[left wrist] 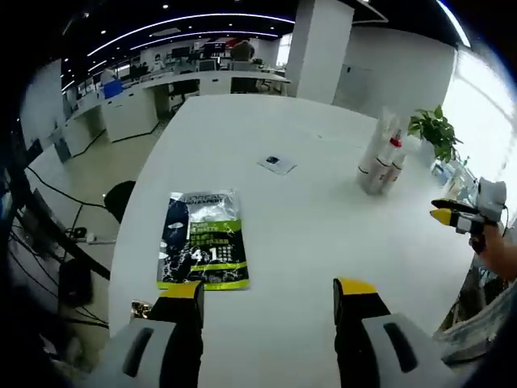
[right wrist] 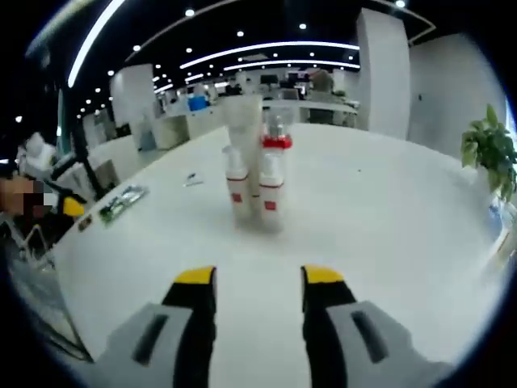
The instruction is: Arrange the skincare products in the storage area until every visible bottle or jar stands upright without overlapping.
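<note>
A tight cluster of upright white skincare bottles [right wrist: 252, 174] with red bands and a red cap stands on the white table [right wrist: 388, 218], ahead of my right gripper [right wrist: 252, 279], which is open and holds nothing. In the left gripper view the same bottles [left wrist: 382, 162] stand far off to the right. My left gripper [left wrist: 271, 291] is open and holds nothing, low over the table near a green and black sachet [left wrist: 202, 238] lying flat. The right gripper [left wrist: 456, 214] shows at the right edge, held by a hand.
A small flat card [left wrist: 277, 164] lies mid-table. A potted plant [left wrist: 436, 129] stands at the table's far right corner. The sachet [right wrist: 121, 202] appears again at the left in the right gripper view. Office desks and a pillar lie beyond the table.
</note>
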Demonstrator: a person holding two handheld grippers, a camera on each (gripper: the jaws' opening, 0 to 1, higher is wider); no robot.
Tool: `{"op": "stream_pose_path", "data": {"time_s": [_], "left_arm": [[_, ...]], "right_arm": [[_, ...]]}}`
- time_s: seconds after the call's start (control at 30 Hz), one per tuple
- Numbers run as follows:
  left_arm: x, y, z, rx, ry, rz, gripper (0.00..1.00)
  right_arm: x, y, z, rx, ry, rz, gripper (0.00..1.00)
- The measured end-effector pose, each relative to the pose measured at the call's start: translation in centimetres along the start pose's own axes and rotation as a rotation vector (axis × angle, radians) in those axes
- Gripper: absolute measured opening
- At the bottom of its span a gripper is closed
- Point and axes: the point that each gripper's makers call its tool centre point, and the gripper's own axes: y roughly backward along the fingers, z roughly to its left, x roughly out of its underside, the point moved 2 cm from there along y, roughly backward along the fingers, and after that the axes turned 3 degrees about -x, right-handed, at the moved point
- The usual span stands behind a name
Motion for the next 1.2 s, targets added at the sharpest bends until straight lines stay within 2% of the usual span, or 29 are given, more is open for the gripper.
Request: {"op": "stream_pose_path", "data": {"time_s": [0.07,0.2,0.43,0.6,0.67,0.83,1.07,1.17,1.2], "left_arm": [[-0.4,-1.0,0.7,-0.001,0.019,0.018,0.81],[-1.2,-3.4,2.9,-0.051,0.004,0.056,0.92],[-1.9,-5.7,4.5,-0.089,-0.06,0.122,0.96],[-2.0,-7.2,4.7,-0.095,-0.088,0.157,0.96],[-1.9,-8.4,5.2,-0.095,-0.111,0.184,0.94],[-2.0,-9.7,5.9,-0.105,-0.08,0.208,0.94],[-2.0,-9.7,6.3,-0.121,-0.081,0.211,0.92],[-1.9,-9.7,6.3,-0.123,-0.081,0.218,0.86],[-1.9,-9.5,6.3,-0.119,-0.087,0.22,0.81]], "right_arm": [[0.3,0.7,0.4,-0.013,0.008,0.012,0.41],[1.2,2.3,1.3,-0.028,0.037,0.038,0.41],[2.0,4.7,1.6,-0.022,0.011,0.052,0.41],[1.9,5.9,0.8,-0.003,0.007,0.055,0.41],[2.1,6.5,0.5,0.004,0.004,0.069,0.41],[1.9,7.4,-0.3,0.029,-0.008,0.07,0.41],[1.9,7.5,-1.0,0.05,-0.015,0.068,0.41],[2.0,7.2,-0.9,0.049,-0.018,0.071,0.4],[2.0,7.2,-0.8,0.049,-0.021,0.069,0.4]]}}
